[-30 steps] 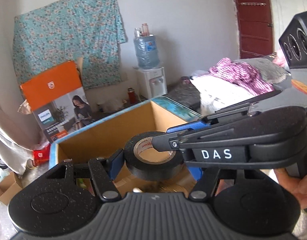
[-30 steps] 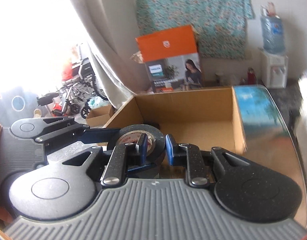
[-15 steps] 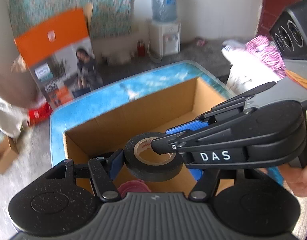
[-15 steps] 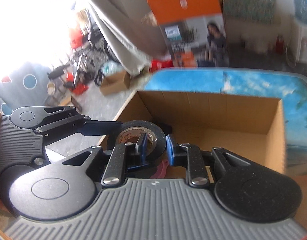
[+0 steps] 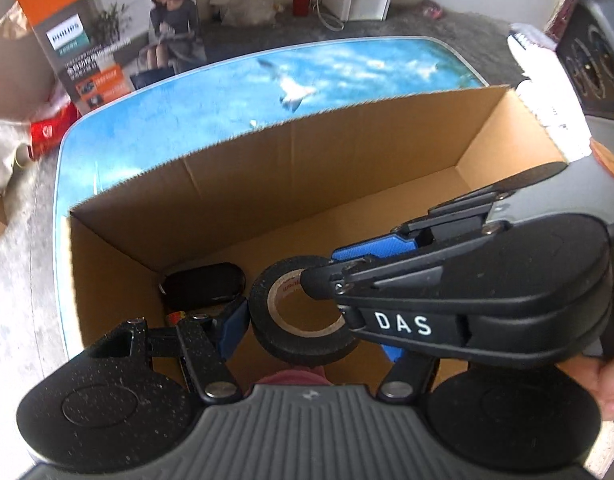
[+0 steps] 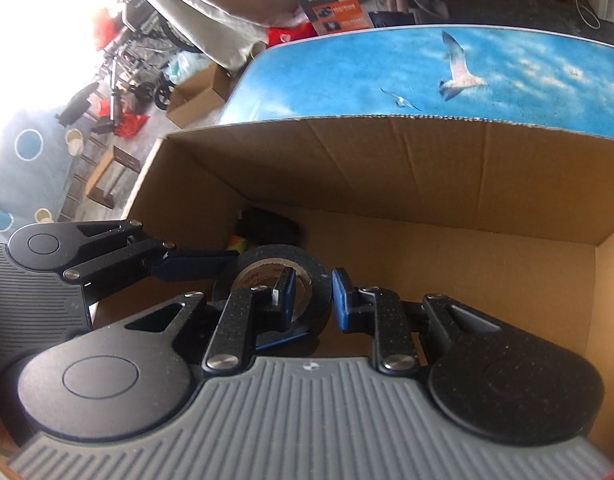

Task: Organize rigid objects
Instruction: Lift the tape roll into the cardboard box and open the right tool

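Left wrist view: your left claw (image 5: 307, 326) clamps black tape roll (image 5: 303, 316) across outer sides; your right claw (image 6: 309, 296) pinches roll's wall, one finger through core. Both angled steeply down, roll held over open cardboard box (image 5: 347, 168) on blue tabletop (image 5: 227, 92).

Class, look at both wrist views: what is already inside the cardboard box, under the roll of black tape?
Inside the cardboard box, a black oval case lies in the corner, with something small and colourful beside it. A pink object shows below the tape roll, mostly covered. The remaining visible floor is bare.
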### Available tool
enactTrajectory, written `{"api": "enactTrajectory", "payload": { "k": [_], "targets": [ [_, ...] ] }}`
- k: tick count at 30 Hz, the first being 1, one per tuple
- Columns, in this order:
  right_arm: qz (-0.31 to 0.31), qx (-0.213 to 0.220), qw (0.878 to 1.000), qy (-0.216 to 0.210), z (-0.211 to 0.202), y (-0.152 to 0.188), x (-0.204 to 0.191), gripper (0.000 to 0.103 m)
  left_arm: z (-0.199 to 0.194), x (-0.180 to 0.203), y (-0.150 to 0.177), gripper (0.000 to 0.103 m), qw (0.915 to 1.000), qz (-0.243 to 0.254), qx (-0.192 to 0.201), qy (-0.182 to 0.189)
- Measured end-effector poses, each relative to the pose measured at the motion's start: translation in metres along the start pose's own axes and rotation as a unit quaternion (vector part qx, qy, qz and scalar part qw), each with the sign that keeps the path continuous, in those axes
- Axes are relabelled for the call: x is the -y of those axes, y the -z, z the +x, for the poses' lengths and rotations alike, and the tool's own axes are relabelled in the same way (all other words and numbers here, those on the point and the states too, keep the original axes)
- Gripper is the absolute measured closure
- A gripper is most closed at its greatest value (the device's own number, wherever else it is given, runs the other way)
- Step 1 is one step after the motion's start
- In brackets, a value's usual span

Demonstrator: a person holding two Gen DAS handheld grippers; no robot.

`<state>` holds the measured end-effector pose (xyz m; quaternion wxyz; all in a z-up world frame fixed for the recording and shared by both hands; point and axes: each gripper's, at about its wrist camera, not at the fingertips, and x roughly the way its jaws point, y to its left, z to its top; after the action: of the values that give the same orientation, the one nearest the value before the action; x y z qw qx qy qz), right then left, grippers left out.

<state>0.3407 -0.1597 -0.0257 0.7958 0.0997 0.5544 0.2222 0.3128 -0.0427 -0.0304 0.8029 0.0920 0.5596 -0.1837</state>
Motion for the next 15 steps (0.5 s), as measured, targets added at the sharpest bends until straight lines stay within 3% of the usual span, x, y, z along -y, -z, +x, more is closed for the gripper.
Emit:
{"api": "enactTrajectory", "payload": {
  "k": [8, 15],
  "targets": [
    [-0.002, 0.009, 1.0, 0.018, 0.023, -0.012, 0.013, 0.083, 0.016, -0.004, -0.007, 0.036, 0.9999, -0.009, -0.002, -0.011],
    [0.007, 0.023, 1.0, 0.008, 0.019, -0.014, 0.017, 0.079, 0.007, -0.007, -0.01, 0.028, 0.9995, -0.027, 0.011, -0.009]
  ]
}}
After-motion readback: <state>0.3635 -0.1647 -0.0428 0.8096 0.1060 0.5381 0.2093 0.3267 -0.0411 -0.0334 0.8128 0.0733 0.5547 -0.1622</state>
